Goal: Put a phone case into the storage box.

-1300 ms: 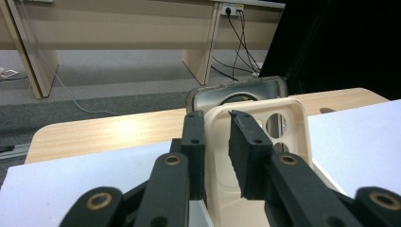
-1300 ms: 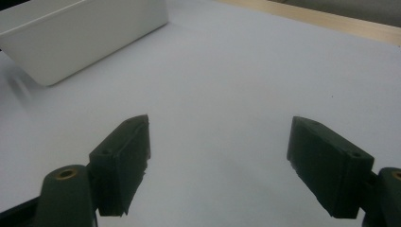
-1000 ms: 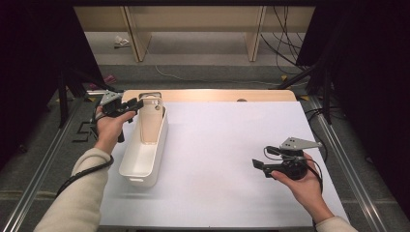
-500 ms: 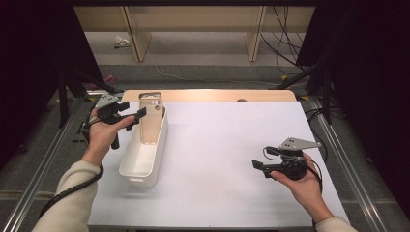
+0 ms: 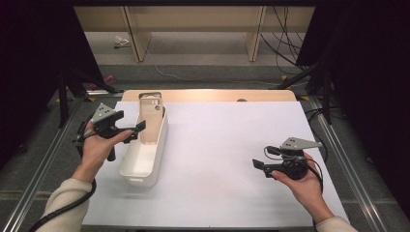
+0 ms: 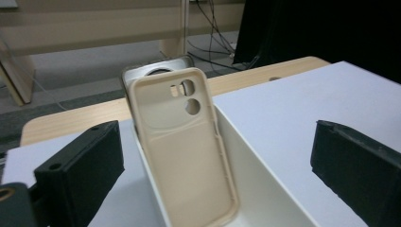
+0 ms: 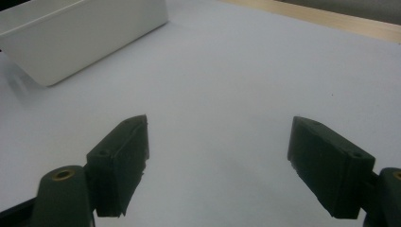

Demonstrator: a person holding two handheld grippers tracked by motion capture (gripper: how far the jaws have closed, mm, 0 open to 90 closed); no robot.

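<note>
Clearly wide-open left tool (image 6: 217, 165), phone case (image 6: 184, 142) between jaws

**Colours across the table**

A beige phone case (image 6: 184, 151) is standing in a white plastic bin (image 5: 145, 159), with a silver-grey phone case (image 6: 158, 70) showing behind it. The bin is sitting on a plain white sheet (image 5: 227, 145) that is covering a light wood table (image 5: 208, 95). The left gripper (image 5: 133, 130) and right gripper (image 5: 257, 166) are showing black jaws, each topped by a grey plate. The person's sleeves (image 5: 63, 203) are looking cream.
</note>
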